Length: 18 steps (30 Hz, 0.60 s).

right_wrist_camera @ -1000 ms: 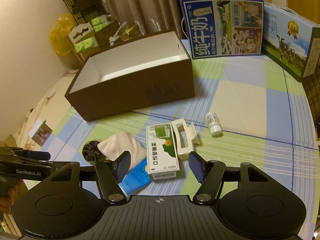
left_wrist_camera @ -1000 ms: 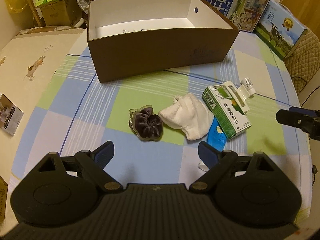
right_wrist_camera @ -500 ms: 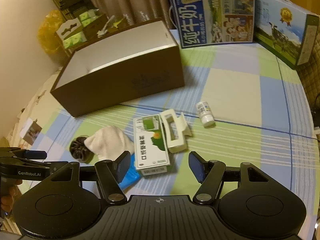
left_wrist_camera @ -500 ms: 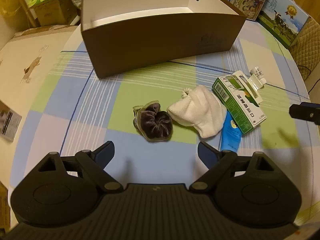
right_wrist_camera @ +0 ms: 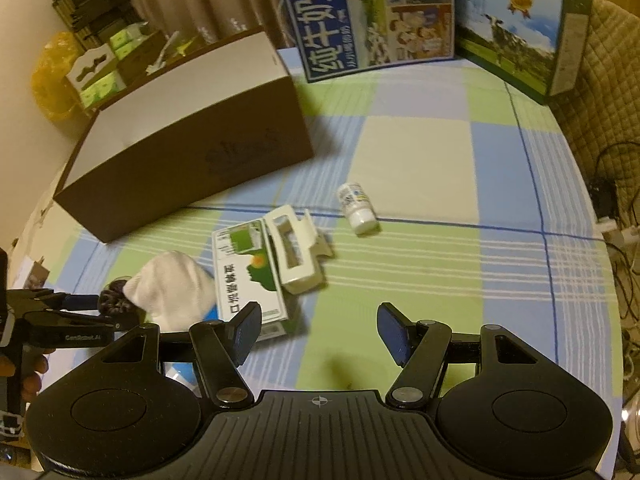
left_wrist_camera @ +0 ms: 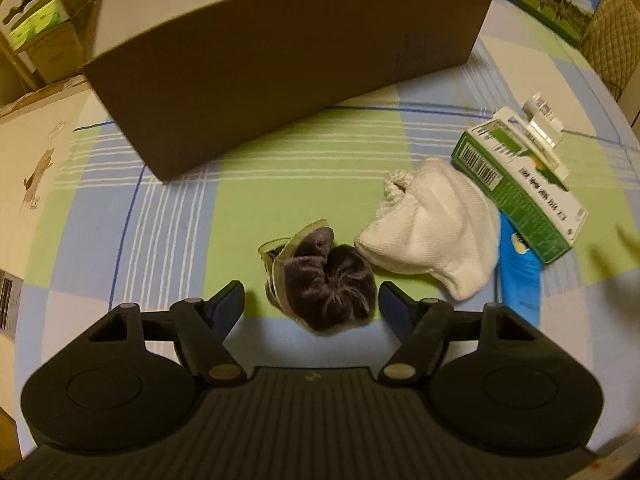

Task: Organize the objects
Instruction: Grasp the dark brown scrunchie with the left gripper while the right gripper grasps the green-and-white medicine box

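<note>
Your left claw (left_wrist_camera: 311, 304) is spread wide, low over the worktop (left_wrist_camera: 168, 224), its fingers standing either side of the dark velvet scrunchie (left_wrist_camera: 324, 280) with clear gaps, not touching it. The scrunchie lies on a green square of the checked cloth, with a clear wrapper (left_wrist_camera: 280, 250) tucked at its far left edge.

Just right of the scrunchie sits the white knitted sock (left_wrist_camera: 432, 232), bunched, touching or nearly touching it. The sock overlaps a blue packet (left_wrist_camera: 518, 272), and the green medicine box (left_wrist_camera: 516, 184) lies across the far end of that packet. A cream hair clip (left_wrist_camera: 536, 136) rests on the far end of the box; beyond it a small white bottle (left_wrist_camera: 540, 104) lies on its side.

The brown cardboard box (left_wrist_camera: 280, 64) stands open-topped behind everything, white inside, well apart from the scrunchie.

Your right claw (right_wrist_camera: 319, 330) is also wide open, holding nothing, hovering over bare cloth near the right side of the green medicine box (right_wrist_camera: 248, 280). From that view the hair clip (right_wrist_camera: 294, 252) leans on the box's right edge, the bottle (right_wrist_camera: 356, 208) lies alone further right, and your left claw (right_wrist_camera: 80, 304) shows at the left edge beside the scrunchie (right_wrist_camera: 114, 300) and sock (right_wrist_camera: 172, 292). Two milk cartons (right_wrist_camera: 368, 16) stand at the back.
</note>
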Each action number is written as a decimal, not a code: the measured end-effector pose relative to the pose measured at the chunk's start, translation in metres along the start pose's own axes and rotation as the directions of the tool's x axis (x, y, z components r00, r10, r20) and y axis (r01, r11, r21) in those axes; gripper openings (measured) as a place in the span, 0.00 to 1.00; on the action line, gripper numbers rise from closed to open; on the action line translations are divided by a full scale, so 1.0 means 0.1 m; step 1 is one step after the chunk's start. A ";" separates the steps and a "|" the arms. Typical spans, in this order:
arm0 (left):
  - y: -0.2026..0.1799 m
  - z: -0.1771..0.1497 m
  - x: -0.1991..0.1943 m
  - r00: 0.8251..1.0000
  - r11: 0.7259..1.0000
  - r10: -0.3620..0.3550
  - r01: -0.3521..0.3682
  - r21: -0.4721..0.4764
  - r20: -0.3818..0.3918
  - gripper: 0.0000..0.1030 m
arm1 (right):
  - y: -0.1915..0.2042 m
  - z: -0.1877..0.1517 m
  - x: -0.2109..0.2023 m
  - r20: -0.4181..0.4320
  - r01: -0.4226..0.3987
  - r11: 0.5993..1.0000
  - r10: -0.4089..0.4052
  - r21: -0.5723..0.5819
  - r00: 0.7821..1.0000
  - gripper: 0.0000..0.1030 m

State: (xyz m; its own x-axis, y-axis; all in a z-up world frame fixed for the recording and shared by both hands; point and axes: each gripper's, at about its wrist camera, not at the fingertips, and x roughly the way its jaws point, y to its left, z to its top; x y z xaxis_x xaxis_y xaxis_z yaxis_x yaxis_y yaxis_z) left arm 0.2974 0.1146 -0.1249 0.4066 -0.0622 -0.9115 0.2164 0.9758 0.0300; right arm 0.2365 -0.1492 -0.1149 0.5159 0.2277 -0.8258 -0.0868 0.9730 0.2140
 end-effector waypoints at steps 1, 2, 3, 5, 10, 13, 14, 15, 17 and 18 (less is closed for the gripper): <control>0.00 0.00 0.03 1.000 1.000 0.000 0.000 0.008 -0.003 0.67 | -0.01 0.00 0.00 -0.001 0.004 1.000 -0.004 0.005 1.000 0.60; 0.00 0.01 0.06 1.000 1.000 -0.002 0.002 0.016 -0.005 0.68 | -0.02 0.00 0.01 -0.001 0.006 1.000 -0.006 0.008 1.000 0.60; 0.00 0.01 0.08 1.000 1.000 -0.009 0.009 0.018 0.000 0.67 | -0.02 0.00 0.01 -0.001 0.005 1.000 -0.005 0.010 1.000 0.60; 0.02 0.02 0.08 1.000 1.000 -0.023 0.023 0.021 0.012 0.62 | -0.01 0.00 0.02 -0.002 -0.002 1.000 0.002 0.009 1.000 0.60; 0.06 0.03 0.07 0.998 0.998 -0.042 0.040 0.041 0.041 0.41 | 0.08 0.02 0.10 -0.010 -0.032 0.999 0.032 -0.010 0.999 0.60; 0.11 -0.01 0.04 0.998 0.998 -0.046 0.044 0.035 0.049 0.31 | 0.16 0.04 0.19 -0.015 -0.061 0.998 0.060 -0.027 0.998 0.60; 0.13 -0.02 0.02 0.998 0.998 -0.047 0.046 0.031 0.050 0.30 | 0.19 0.05 0.22 -0.016 -0.069 0.997 0.068 -0.035 0.998 0.60; 0.16 -0.03 0.01 0.997 0.999 -0.050 0.049 0.021 0.051 0.30 | 0.23 0.06 0.25 -0.014 -0.082 0.996 0.081 -0.046 0.997 0.60; 0.21 -0.06 -0.01 0.998 0.999 -0.045 0.045 0.000 0.049 0.29 | 0.29 0.09 0.34 -0.020 -0.097 0.993 0.096 -0.070 0.995 0.60; 0.23 -0.07 -0.03 0.998 0.999 -0.041 0.042 -0.010 0.048 0.29 | 0.32 0.09 0.38 -0.024 -0.104 0.991 0.102 -0.082 0.995 0.60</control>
State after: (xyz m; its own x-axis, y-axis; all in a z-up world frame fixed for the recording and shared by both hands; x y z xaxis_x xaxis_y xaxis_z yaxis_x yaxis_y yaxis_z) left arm 0.2947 0.1390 -0.1248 0.4394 -0.1121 -0.8913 0.2241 0.9745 -0.0121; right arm 0.2613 -0.1098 -0.1346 0.4841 0.3266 -0.8118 -0.2097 0.9440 0.2547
